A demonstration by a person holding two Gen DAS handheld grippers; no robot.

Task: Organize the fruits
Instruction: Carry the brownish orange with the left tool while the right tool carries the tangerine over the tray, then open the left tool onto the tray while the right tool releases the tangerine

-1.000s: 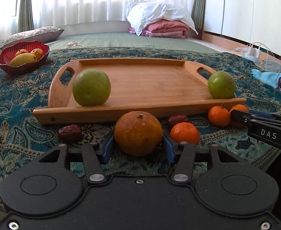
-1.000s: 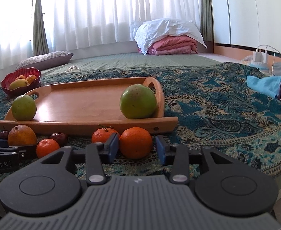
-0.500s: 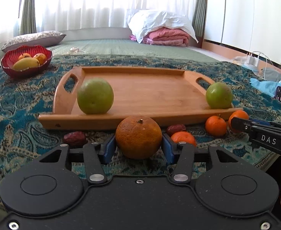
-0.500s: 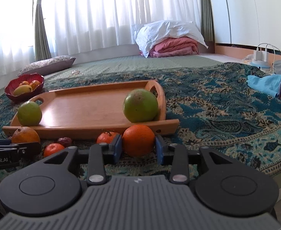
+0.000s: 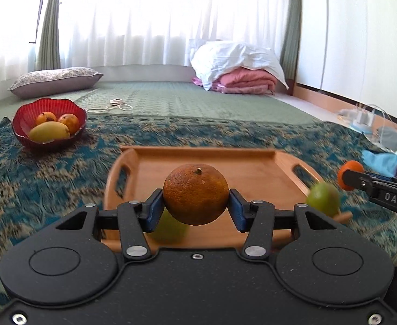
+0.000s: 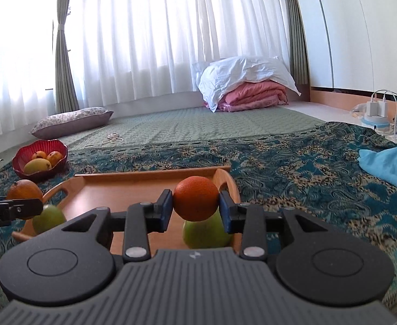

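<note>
- White curtains [image 6: 149, 48] fill the far wall, with a white pillow on a folded pink blanket [image 6: 249, 92] below them and a green mat [image 5: 176, 100] stretching toward you.
- Nearer, a teal patterned cloth [image 6: 293, 168] covers the floor, and a wooden tray [image 5: 252, 168] sits on it right in front of you.
- Your left gripper [image 5: 195, 208] has its blue fingers [image 5: 152, 211] clamped on a large dull orange [image 5: 195, 194], stem up, held in the air above the near part of the tray.
- Your right gripper [image 6: 195, 208] has its fingers [image 6: 226, 211] clamped on a smaller bright orange [image 6: 196, 199], lifted above the tray's right end.
- From the left camera, that same bright orange shows at the far right, pinched at the tip of your other tool.
- Two green fruits rest on the tray: one green fruit [image 6: 205, 233] directly below your right fingers, the other green fruit [image 6: 48, 218] near the tray's left handle.
- A red bowl [image 5: 49, 120] stands on the cloth well to the left of the tray, holding a yellow mango [image 5: 49, 132] and two small orange fruits.
- A blue cloth [image 6: 382, 162] lies off to the right.
</note>
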